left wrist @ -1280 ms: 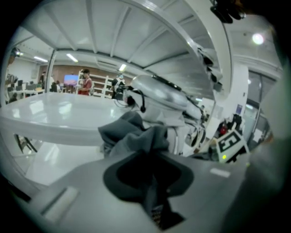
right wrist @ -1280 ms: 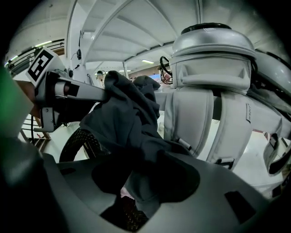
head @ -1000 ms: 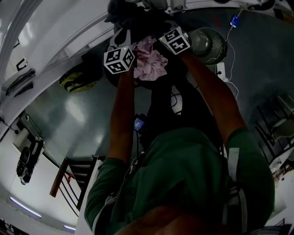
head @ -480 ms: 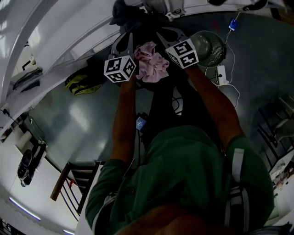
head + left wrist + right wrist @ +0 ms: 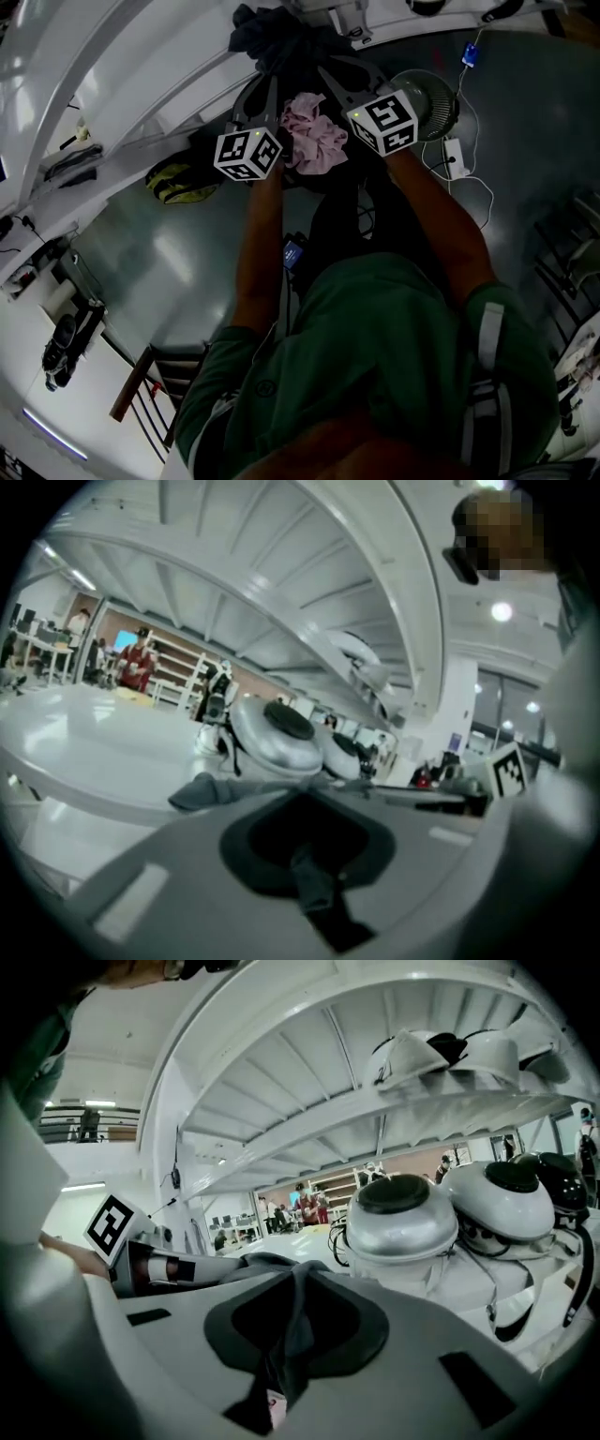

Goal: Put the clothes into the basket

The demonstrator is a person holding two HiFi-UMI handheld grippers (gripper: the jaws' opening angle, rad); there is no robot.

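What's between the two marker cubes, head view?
A bunched pink cloth, seen in the head view only. Whether it's held or lies lower down, can't tell.

Floor (image 5: 159, 258) at left is wide and bare, free to pass. Far side is closed: white table (image 5: 131, 122) w/ domed helmets (image 5: 401, 1221), and a white shelf (image 5: 375, 1101) over them. Dark garment (image 5: 272, 42) fills the gap btw. left gripper (image 5: 265, 80) and right gripper (image 5: 330, 73). Basket (image 5: 323, 181) mouth is partly taken by pink cloth (image 5: 314, 142). Right of it: fan (image 5: 427, 94) close by, plug strip (image 5: 457, 156) w/ cable on floor. Left: yellow-black thing (image 5: 178, 183).
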